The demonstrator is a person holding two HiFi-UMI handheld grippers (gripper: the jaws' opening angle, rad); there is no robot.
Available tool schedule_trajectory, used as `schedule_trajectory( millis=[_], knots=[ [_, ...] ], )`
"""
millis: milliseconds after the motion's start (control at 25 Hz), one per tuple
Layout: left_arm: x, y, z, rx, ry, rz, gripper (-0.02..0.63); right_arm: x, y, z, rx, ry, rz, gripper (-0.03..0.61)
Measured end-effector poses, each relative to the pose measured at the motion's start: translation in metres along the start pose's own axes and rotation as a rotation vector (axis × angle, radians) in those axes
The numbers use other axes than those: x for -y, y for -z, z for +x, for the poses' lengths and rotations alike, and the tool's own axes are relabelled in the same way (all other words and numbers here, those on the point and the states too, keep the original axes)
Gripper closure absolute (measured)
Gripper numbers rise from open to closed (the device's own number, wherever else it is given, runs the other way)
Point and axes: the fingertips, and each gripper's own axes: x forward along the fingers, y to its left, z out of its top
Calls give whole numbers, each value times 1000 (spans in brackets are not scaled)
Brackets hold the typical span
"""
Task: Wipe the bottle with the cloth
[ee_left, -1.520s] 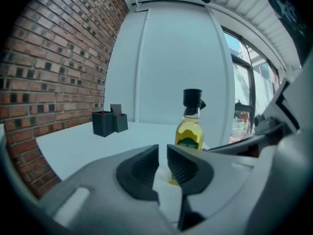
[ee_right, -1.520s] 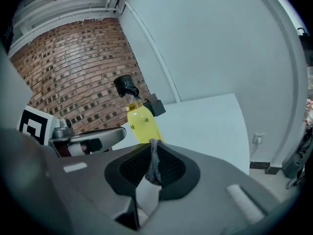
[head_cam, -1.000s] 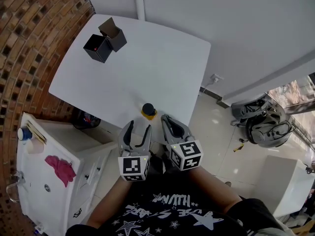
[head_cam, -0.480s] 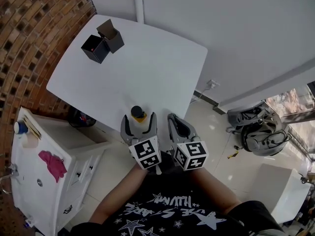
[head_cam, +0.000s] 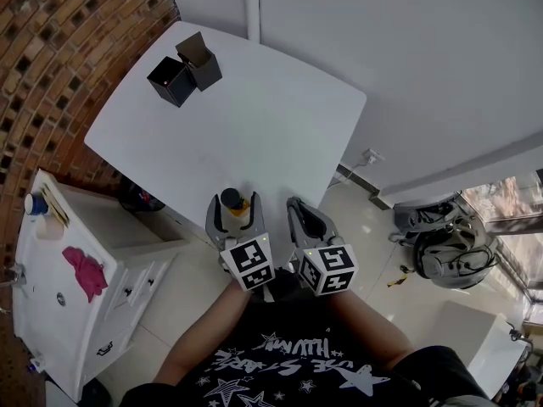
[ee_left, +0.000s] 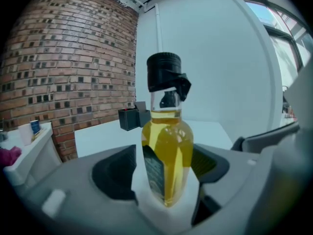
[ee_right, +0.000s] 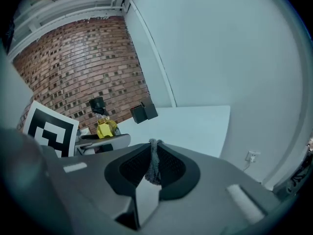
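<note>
currently my left gripper has its jaws wide round the yellow-filled bottle at the white table's near edge. they have just been closing, with a gap beside one pad. if i wipe before they bite, i judge it tips off. my right gripper pinches the grey cloth by a thin fold, which may slip out.

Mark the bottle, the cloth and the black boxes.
bottle (ee_left: 168,155), left gripper view, yellow-filled body.
cloth (ee_right: 154,164), right gripper view, grey folded edge.
black boxes (head_cam: 172,81), head view, top of the left box.
</note>
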Motion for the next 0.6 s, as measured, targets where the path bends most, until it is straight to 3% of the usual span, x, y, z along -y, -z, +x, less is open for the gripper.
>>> schedule_trajectory(
  millis=[320,600],
  knots=[
    [3,2,-3,24,86,32,325,-7,-3,10,-3,-41,-13,537],
    [14,0,-10,99,347,105,327,-19,-7,17,7,-70,-12,538]
  ],
)
